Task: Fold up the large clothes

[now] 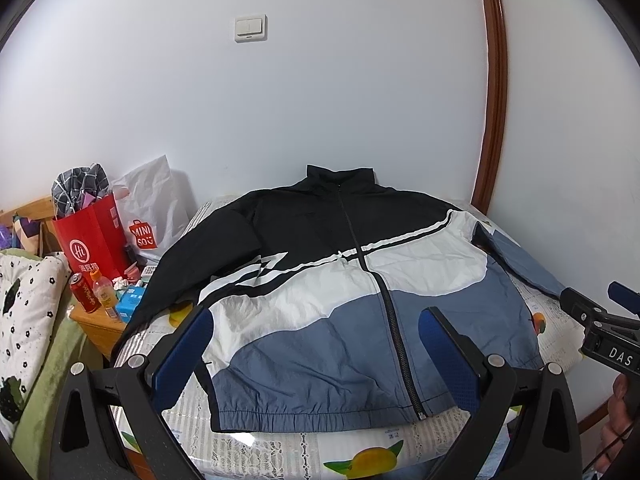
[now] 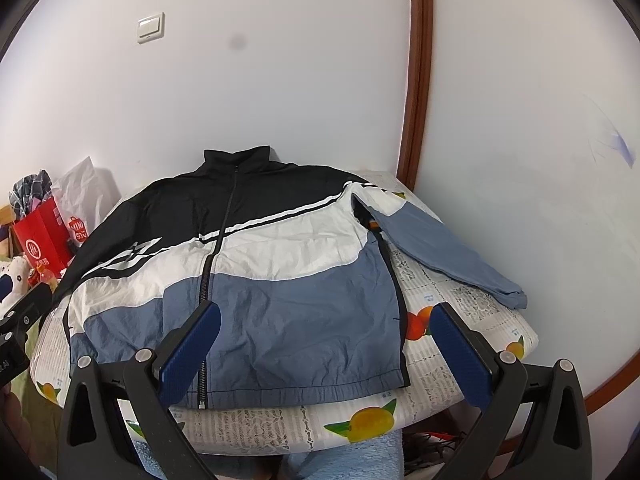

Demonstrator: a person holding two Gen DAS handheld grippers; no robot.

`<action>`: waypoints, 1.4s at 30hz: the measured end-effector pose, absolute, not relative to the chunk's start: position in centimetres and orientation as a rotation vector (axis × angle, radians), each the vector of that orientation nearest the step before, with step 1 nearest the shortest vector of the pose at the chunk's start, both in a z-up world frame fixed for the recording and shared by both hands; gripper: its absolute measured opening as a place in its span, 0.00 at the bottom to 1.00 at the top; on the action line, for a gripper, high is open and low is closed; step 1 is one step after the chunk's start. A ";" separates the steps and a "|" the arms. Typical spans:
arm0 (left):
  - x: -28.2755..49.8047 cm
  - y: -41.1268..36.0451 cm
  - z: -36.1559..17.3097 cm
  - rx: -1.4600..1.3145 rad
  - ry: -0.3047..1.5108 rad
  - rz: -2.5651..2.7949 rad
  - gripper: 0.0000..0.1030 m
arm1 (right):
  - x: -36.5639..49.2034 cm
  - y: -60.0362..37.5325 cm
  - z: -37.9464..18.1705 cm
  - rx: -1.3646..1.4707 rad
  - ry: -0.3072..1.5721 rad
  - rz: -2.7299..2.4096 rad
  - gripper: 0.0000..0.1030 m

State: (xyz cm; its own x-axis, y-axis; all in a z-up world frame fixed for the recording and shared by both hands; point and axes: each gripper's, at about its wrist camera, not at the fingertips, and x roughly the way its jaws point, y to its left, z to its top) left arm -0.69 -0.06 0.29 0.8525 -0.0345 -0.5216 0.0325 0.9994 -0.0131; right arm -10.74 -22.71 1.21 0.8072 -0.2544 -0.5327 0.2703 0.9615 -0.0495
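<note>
Nearest, the left gripper (image 1: 316, 344) and the right gripper (image 2: 326, 340) both hang spread wide and empty above the jacket's hem (image 2: 304, 394), fingers parted and touching no cloth (a ready stance, I judge, with no fold yet begun). The left one sits over the jacket's lower left part, the right one over its lower right corner, so each hand is lined up with its own side of the garment.

The jacket (image 1: 332, 292) lies face up and zipped on the fruit-print sheet (image 2: 360, 416), hem toward the person, collar (image 1: 340, 178) against the wall (image 1: 320, 80). It is smoothed flat, which suits folding. The blue sleeve (image 2: 448, 252) runs out right of the jacket body and apart from it, lying on the sheet toward the edge; the black sleeve (image 1: 168, 276) trails off the jacket's left side and droops over the edge, so both probably need bringing in across the chest first.

Left of the jacket, beyond the black sleeve, stand a red bag (image 1: 92, 240) and a white bag (image 1: 156, 208), with a can (image 1: 82, 286) and a bottle (image 1: 102, 292) in front of them, well clear of the work
</note>
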 end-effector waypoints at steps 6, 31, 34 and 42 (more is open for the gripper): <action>-0.8 0.1 0.3 -0.008 0.547 -0.029 1.00 | -10.9 -22.6 1.3 0.028 0.562 -0.279 1.00; -1.2 0.4 0.0 -0.009 0.549 -0.024 1.00 | -10.9 -22.8 1.3 0.033 0.562 -0.278 1.00; -1.2 0.5 0.0 -0.008 0.549 -0.024 1.00 | -10.8 -22.8 1.2 0.030 0.564 -0.275 1.00; -0.1 0.2 -0.9 0.001 0.584 -0.016 1.00 | -10.5 -22.9 0.4 0.023 0.569 -0.263 1.00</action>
State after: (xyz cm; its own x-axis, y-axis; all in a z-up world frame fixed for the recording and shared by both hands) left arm -0.06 0.21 -0.94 0.8340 -0.0151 -0.5516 0.0160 0.9999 -0.0033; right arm -10.45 -22.92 0.41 0.8098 -0.2400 -0.5354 0.2529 0.9662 -0.0506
